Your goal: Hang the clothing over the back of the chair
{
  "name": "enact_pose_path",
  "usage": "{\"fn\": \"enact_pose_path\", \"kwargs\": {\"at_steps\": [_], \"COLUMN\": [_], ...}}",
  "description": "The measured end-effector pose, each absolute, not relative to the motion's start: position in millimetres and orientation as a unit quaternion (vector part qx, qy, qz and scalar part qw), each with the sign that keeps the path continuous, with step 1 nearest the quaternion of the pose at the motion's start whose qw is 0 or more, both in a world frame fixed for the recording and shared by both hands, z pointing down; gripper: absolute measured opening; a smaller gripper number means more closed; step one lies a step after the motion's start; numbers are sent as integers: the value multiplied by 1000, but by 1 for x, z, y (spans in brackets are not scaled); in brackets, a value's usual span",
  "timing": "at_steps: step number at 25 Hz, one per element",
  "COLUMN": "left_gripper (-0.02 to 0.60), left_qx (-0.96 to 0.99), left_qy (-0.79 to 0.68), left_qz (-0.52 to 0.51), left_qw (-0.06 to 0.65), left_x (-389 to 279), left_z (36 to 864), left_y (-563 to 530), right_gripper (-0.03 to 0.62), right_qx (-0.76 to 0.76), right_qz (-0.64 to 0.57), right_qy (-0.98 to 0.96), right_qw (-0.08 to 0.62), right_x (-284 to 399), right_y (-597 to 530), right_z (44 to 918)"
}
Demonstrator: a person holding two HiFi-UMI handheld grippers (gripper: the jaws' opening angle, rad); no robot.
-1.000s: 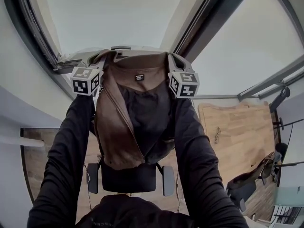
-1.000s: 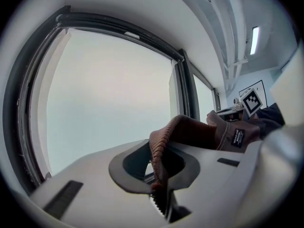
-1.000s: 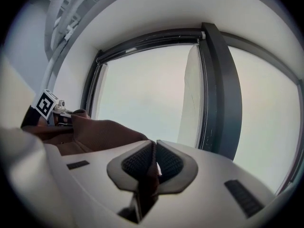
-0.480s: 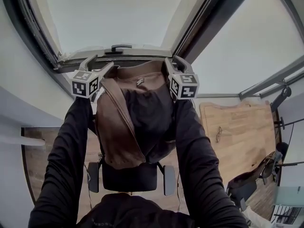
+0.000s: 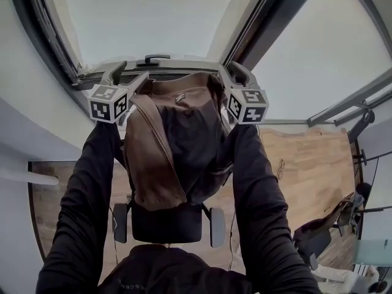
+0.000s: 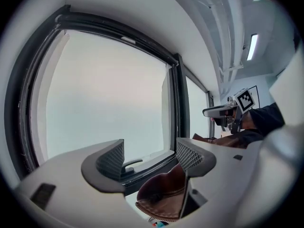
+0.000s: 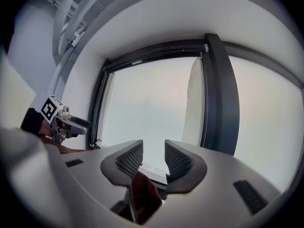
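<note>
The brown jacket [image 5: 153, 158] hangs in the middle of the scene between the person's two raised arms, collar at the far end and hem near the seat of the black chair [image 5: 165, 226]. The chair's back is hidden beneath the cloth, so the jacket seems to rest over it, though that cannot be seen for sure.

The left gripper [image 5: 127, 77] is held up at the jacket's left shoulder, close to the window [image 5: 147, 17]. Its jaws have just been opening and stand wide, and nothing is pressed between the pads. A fold of jacket [image 6: 164, 196] lies low beneath them.

The right gripper [image 5: 233, 75] is at the right shoulder. Its jaws have also just been opening and show a narrower gap. Brown cloth [image 7: 145, 198] sits below the pads, not clamped.
</note>
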State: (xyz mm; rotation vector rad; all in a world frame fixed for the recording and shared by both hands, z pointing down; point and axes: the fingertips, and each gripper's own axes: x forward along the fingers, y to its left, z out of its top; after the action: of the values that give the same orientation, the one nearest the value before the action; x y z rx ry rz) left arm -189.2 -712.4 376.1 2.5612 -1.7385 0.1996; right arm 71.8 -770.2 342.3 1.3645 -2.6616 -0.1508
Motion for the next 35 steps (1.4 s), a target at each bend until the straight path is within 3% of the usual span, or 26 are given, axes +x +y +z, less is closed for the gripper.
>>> {"fn": "enact_pose_path", "kwargs": {"at_steps": [15,20,35], "left_gripper": [336,314,273], "left_qx": [849,861,895], "left_qy": [-527,-506,-446], "left_qz": [16,8,-15], "left_qw": [-41,-48,-8], "left_x": [-116,-87,-8], "left_z": [280,279,330], "left_y": [-564,-505,-299], "right_gripper": [150,96,95], "right_qx": [376,358,328], "right_qz": [-76,-65,-53], "right_qy": [-923,-931,-943], "right_qw": [24,1,9], "right_x": [64,66,94], "right_y": [-598,-532,-321], "right_z": [273,272,327]}}
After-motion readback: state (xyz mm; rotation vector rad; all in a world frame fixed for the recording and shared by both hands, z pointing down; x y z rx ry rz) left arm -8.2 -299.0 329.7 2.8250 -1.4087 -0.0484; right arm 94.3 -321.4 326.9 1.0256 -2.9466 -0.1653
